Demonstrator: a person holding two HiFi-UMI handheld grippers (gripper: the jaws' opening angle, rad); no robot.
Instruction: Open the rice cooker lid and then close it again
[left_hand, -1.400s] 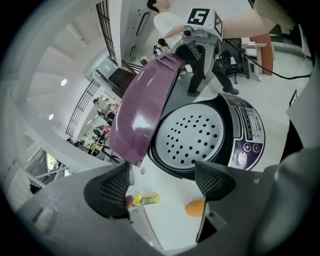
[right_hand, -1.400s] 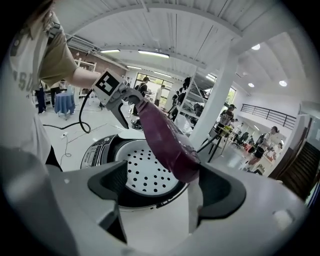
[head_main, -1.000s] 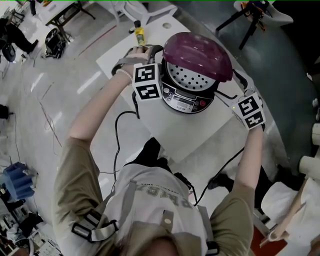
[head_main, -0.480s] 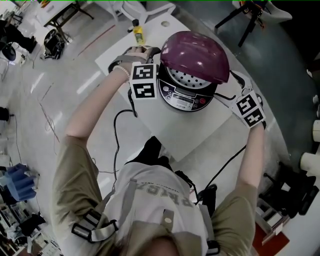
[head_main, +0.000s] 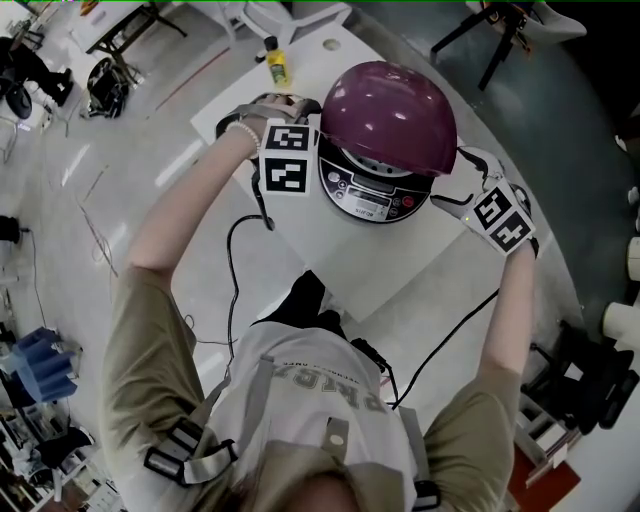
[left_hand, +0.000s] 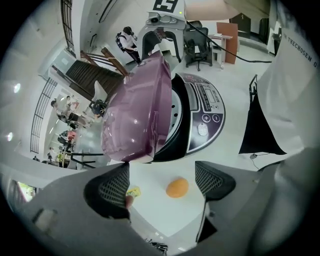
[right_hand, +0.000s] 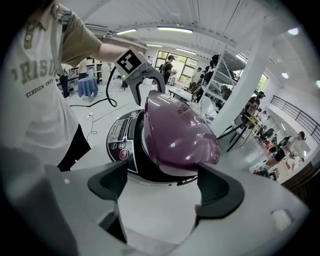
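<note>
Head view: rice cooker on white table, glossy purple domed lid ajar; left gripper and right gripper flank it. Left gripper view: mesh-textured jaws wide apart, empty; smooth round orange object on the table beyond them. Right gripper view: jaws wide apart, empty.

My right hand-held gripper has its jaws wide apart with nothing between them, only bare white worktop. Just beyond them stands the rice cooker, its glossy purple lid tilted and looking slightly raised on the side of the control panel, which faces my shirt.
</note>
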